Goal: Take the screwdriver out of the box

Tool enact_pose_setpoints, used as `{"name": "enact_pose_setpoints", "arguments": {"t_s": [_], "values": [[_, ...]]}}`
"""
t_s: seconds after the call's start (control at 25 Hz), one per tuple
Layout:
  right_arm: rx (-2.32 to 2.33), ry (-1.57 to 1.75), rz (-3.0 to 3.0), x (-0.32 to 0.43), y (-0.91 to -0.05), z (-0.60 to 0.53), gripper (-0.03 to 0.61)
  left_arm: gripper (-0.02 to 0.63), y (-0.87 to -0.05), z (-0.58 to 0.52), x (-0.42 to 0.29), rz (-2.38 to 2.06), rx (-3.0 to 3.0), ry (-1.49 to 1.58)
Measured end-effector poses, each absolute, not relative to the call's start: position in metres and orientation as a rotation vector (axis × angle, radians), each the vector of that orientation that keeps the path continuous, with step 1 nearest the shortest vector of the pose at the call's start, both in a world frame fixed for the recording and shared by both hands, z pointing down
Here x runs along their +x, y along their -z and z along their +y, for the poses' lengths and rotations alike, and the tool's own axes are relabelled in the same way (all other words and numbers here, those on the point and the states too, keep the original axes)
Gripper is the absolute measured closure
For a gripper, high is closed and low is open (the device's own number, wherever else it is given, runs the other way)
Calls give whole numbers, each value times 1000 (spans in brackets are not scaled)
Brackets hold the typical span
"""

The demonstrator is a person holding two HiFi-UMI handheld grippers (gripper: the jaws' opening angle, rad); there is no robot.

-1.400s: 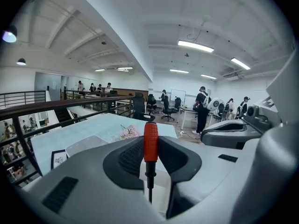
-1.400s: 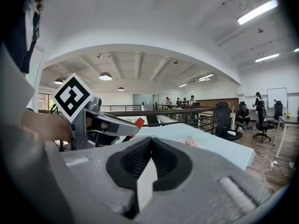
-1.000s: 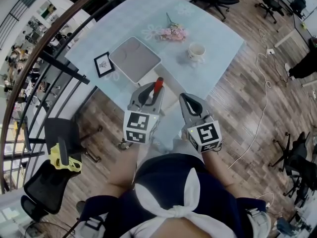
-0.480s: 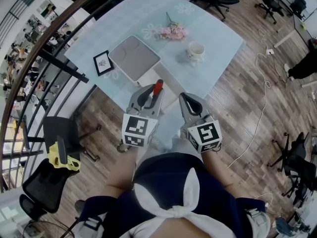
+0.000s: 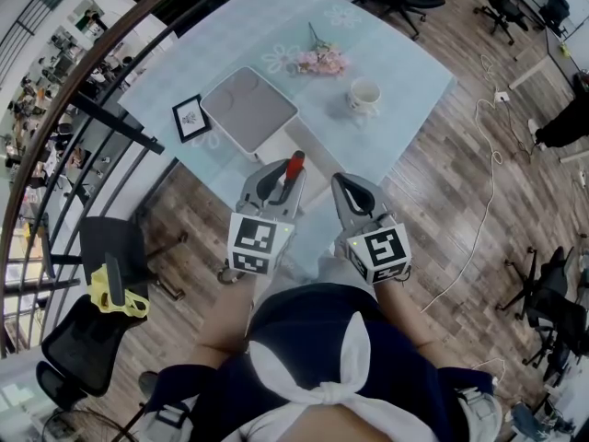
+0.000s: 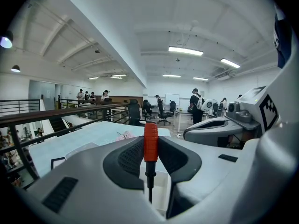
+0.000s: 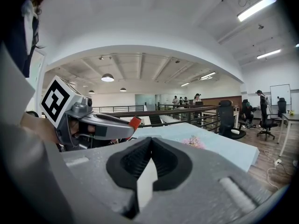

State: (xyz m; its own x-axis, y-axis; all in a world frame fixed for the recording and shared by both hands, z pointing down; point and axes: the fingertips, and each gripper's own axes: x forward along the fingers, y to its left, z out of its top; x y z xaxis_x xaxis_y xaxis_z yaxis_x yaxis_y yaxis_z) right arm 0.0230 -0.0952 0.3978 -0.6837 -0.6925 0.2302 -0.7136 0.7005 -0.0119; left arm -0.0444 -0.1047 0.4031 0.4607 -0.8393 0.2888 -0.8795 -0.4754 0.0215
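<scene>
Looking down, head view: the left gripper (image 5: 282,173) holds the screwdriver (image 5: 294,166) over the near edge of the table (image 5: 405,72), out of the box (image 5: 248,109) and apart from it. Only the red handle end shows.
Left gripper view: the jaws are clamped on the red handle. The long axis is upright, handle up, thin shaft down.
Right gripper view: the right gripper (image 7: 149,143) has its jaws together, nothing between them.
Change from a second ago: none; grippers and screwdriver sit as before.

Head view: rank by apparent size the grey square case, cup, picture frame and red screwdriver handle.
1. grey square case
2. picture frame and cup look about alike, so unranked
3. red screwdriver handle, smallest even though nearer the camera
</scene>
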Motion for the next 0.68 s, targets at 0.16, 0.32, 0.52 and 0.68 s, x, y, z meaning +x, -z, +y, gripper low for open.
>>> {"name": "enact_pose_setpoints", "arguments": {"t_s": [0.16, 0.32, 0.52, 0.68], "values": [[1124, -154, -2699, 19, -401, -97, 581, 506, -406, -105, -49, -1497, 2527, -381], [1115, -154, -2701, 15, -401, -98, 581, 506, -406, -106, -51, -1499, 2526, -378], [1114, -153, -2703, 14, -401, -98, 581, 506, -405, -106, -52, -1498, 2530, -378], [1111, -153, -2701, 15, -401, -99, 581, 506, -405, -108, -49, -1489, 2533, -381]]}}
